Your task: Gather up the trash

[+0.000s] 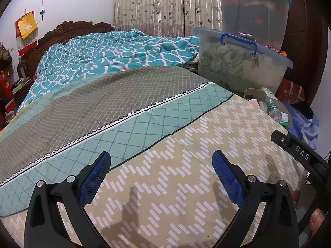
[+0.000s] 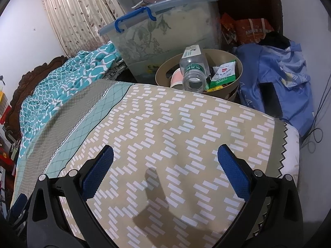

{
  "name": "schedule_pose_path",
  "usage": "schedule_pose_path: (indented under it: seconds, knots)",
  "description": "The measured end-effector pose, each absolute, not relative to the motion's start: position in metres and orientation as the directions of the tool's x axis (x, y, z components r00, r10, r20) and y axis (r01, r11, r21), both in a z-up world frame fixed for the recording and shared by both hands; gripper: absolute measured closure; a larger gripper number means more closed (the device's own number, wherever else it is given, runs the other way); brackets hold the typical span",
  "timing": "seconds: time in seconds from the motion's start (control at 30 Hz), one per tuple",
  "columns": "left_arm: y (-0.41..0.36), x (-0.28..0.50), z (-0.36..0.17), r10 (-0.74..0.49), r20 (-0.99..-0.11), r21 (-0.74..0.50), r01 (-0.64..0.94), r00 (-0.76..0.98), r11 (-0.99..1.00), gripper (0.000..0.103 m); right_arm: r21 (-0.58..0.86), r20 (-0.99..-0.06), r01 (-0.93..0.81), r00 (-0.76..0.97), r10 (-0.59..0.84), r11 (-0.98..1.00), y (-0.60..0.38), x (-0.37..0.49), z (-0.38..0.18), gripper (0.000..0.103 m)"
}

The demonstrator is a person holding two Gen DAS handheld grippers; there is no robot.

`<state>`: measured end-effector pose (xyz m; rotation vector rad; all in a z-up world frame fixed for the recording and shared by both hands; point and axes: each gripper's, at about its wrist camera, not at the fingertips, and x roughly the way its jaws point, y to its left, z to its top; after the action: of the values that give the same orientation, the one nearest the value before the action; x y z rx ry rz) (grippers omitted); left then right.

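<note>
A tan round trash bin (image 2: pixel 238 63) stands beyond the far edge of the bed. It holds a clear plastic bottle (image 2: pixel 193 72), a pink paper cup (image 2: pixel 176 79) and a green-and-white wrapper (image 2: pixel 224 73). The bin also shows in the left wrist view (image 1: pixel 288 114) at the right, with the bottle (image 1: pixel 273 107) in it. My left gripper (image 1: pixel 161 161) is open and empty above the patterned bed sheet (image 1: pixel 186 165). My right gripper (image 2: pixel 165 155) is open and empty above the same sheet (image 2: pixel 175 124), short of the bin.
A lidded storage box with blue handle (image 2: pixel 161 31) stands behind the bin, another tub (image 1: pixel 254 10) stacked above. Blue clothing (image 2: pixel 279 72) lies right of the bin. A teal quilt (image 1: pixel 115 51) covers the bed's far part. Cables (image 2: pixel 318 124) hang at right.
</note>
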<state>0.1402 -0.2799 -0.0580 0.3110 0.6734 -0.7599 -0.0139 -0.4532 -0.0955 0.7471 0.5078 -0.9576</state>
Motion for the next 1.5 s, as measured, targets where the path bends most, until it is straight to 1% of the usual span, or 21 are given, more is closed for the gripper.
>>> schedule_pose_path:
  seconds: [0.53, 1.5]
  knots:
    - [-0.2807, 0.1394, -0.0555, -0.524, -0.658, 0.031, 0.714, 0.541, 0.699, 0.009, 0.361, -0.647, 0.856, 0.515, -0.562, 0.369, -0.4488, -0.02, -0.0908, 0.004]
    - [-0.2806, 0.139, -0.0563, -0.517, -0.656, 0.045, 0.712, 0.55, 0.701, 0.009, 0.361, -0.648, 0.856, 0.515, -0.561, 0.369, -0.4485, -0.0198, -0.0912, 0.004]
